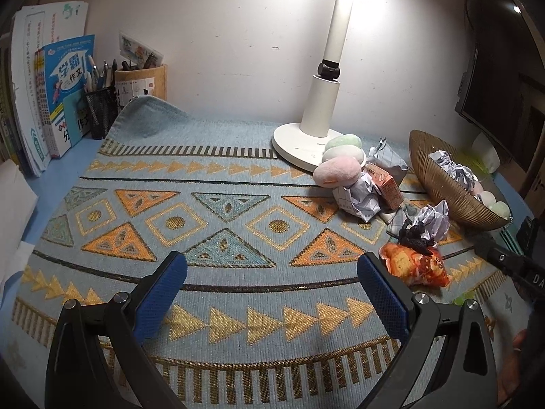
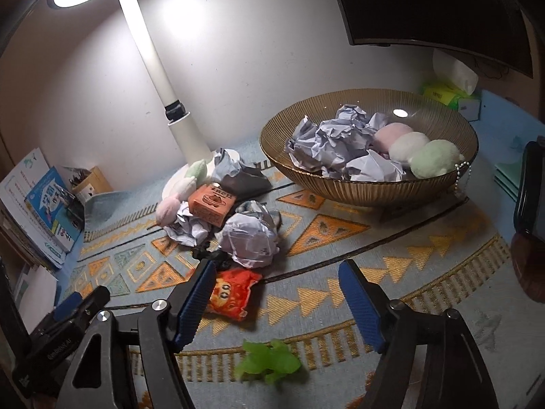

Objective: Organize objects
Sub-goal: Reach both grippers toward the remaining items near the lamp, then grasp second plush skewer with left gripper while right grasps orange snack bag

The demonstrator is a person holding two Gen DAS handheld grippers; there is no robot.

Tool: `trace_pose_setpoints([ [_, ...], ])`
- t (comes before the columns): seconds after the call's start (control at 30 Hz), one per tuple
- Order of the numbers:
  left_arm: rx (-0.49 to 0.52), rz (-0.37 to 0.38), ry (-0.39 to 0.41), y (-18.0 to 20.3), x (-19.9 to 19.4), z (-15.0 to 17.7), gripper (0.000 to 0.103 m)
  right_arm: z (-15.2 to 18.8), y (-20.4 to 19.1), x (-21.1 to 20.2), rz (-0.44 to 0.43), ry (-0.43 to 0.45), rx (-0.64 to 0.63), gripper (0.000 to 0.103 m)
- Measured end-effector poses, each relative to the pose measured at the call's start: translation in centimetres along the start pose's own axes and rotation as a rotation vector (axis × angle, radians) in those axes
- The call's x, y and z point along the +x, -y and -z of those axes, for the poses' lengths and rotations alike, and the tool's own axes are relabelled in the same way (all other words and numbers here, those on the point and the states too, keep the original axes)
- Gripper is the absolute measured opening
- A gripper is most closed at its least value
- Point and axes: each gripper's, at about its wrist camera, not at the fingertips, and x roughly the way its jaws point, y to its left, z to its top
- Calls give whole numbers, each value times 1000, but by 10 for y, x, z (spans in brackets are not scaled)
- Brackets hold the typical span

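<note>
Both tools stand released with nothing between their blue pads. Seen from the left wrist, the left tool [image 1: 272, 272] hangs over bare patterned cloth [image 1: 211, 211] on the tabletop, with wide open room ahead and to its left. At the far left, books [image 1: 51, 95] lean against the wall beside a mesh pen cup [image 1: 100, 109] full of pens and a tan holder [image 1: 143, 80] with more pens. The cloth's far left corner is folded up against that cup. To the right, a white lamp [image 1: 320, 102] stands on its round base; a pastel plush [image 1: 335, 167], an orange box [image 1: 385, 184] and crumpled paper [image 1: 361, 201] crowd against the base. Nearer, an orange snack bag [image 1: 415, 266] lies just beside the right pad, a small black object [image 1: 417, 235] on it. A ribbed golden bowl [image 1: 442, 191] sits at the far right, holding paper balls and plush.

From the right wrist, the right tool [image 2: 276, 293] has its jaws apart over the cloth, the snack bag [image 2: 231, 296] just beside its left pad, not gripped. A green toy [image 2: 269, 361] lies near, between the fingers' bases and blurred. The bowl [image 2: 374, 191] at far right holds crumpled paper [image 2: 337, 139] on its left and a plush [image 2: 415, 150] of pink, white and green lumps on its right, a bead chain over the rim. Open cloth runs to the right of the tool, below the bowl.
</note>
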Motion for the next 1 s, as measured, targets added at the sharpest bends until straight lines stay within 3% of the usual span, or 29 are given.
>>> trace_pose_setpoints([
  [0.17, -37, 144, -118, -1, 5, -13, 99, 11, -16, 18, -70, -90, -108, 70],
  [0.23, -28, 178, -128, 0, 6, -24, 99, 12, -25, 20, -87, -96, -160, 70],
  [0.33, 40, 191, -111, 11, 9, -31, 99, 14, -24, 21, -88, -112, -167, 70],
  [0.43, 137, 272, -155, 34, 29, -30, 98, 15, -18, 22, -67, -141, -200, 70],
  [0.53, 190, 263, -172, 46, 51, -40, 91, 14, -10, 22, -88, -153, -201, 70],
  [0.63, 114, 256, -162, 33, 72, -65, 91, 10, -15, 28, -165, -204, -225, 70],
  [0.7, 87, 256, -158, 29, 85, -80, 91, 9, -28, 36, -140, -220, -269, 71],
  [0.83, 169, 227, -150, 48, 112, -98, 91, 6, -50, 57, -101, -248, -284, 73],
  [0.93, 131, 268, -243, 49, 146, -108, 91, 11, -60, 67, -103, -260, -312, 73],
  [1.0, 159, 261, -252, 53, 156, -109, 76, 13, -65, 66, -79, -246, -337, 73],
])
